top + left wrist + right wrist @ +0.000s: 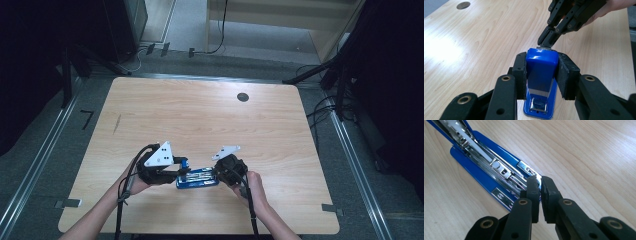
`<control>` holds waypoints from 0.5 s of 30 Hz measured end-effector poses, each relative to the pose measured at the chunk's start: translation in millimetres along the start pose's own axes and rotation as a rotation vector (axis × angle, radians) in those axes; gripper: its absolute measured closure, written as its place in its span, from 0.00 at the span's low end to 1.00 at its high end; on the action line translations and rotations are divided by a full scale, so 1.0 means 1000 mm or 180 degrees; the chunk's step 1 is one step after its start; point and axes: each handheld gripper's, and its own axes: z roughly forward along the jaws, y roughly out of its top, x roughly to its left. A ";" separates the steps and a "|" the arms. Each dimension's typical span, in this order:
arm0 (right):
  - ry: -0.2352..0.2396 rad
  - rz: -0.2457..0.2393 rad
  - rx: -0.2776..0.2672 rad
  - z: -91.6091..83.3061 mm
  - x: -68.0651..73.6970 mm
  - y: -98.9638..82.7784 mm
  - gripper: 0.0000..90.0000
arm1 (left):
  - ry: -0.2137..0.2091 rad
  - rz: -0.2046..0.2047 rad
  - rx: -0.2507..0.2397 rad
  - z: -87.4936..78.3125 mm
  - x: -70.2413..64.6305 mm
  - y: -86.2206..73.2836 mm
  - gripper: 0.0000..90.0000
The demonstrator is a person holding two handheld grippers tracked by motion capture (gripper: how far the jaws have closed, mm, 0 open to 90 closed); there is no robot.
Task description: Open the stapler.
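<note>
A blue stapler point(197, 177) lies near the front edge of the table, hinged open with its metal magazine point(499, 167) exposed. My left gripper point(184, 170) is shut on the stapler's blue top cover point(541, 72), one pad pressed on each side. From the opposite side, my right gripper point(216, 172) pinches the thin metal tip of the magazine, seen at the right gripper point(540, 185) with its jaws nearly together. In the left gripper view the right gripper point(546, 43) nips that metal tip just beyond the blue cover.
The light wooden table point(200, 115) has a dark round cable hole point(243, 97) near its far edge, also seen as the hole point(463, 5). Dark stands and cables surround the table on the floor.
</note>
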 end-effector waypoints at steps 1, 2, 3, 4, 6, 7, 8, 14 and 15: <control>-0.0004 0.0010 0.0023 -0.001 0.001 0.000 0.96 | -0.0005 -0.0001 0.0009 -0.002 0.001 -0.001 0.73; -0.0004 0.0010 0.0023 -0.001 0.001 0.000 0.96 | -0.0005 -0.0001 0.0009 -0.002 0.001 -0.001 0.73; -0.0002 0.0019 0.0025 -0.001 0.001 0.000 0.96 | -0.0016 -0.0024 -0.0006 -0.003 0.002 -0.003 0.73; 0.0009 0.0038 0.0028 -0.001 0.002 -0.001 0.96 | -0.0025 -0.0035 -0.0014 -0.004 0.003 -0.004 0.73; 0.0056 0.0063 0.0017 -0.001 0.001 -0.002 0.96 | -0.0032 -0.0061 -0.0029 -0.005 0.004 -0.006 0.73; 0.0056 0.0063 0.0017 -0.001 0.001 -0.002 0.96 | -0.0036 -0.0023 0.0003 -0.007 0.004 -0.006 0.73; 0.0051 0.0063 0.0020 -0.001 0.001 -0.002 0.96 | -0.0033 0.0031 0.0037 -0.009 0.004 -0.007 0.72; 0.0025 0.0020 -0.0046 -0.001 0.002 -0.004 0.96 | -0.0064 -0.0045 -0.0039 -0.010 0.007 -0.013 0.72; 0.0024 0.0024 -0.0051 -0.001 0.002 -0.004 0.96 | -0.0057 -0.0036 -0.0024 -0.010 0.006 -0.012 0.72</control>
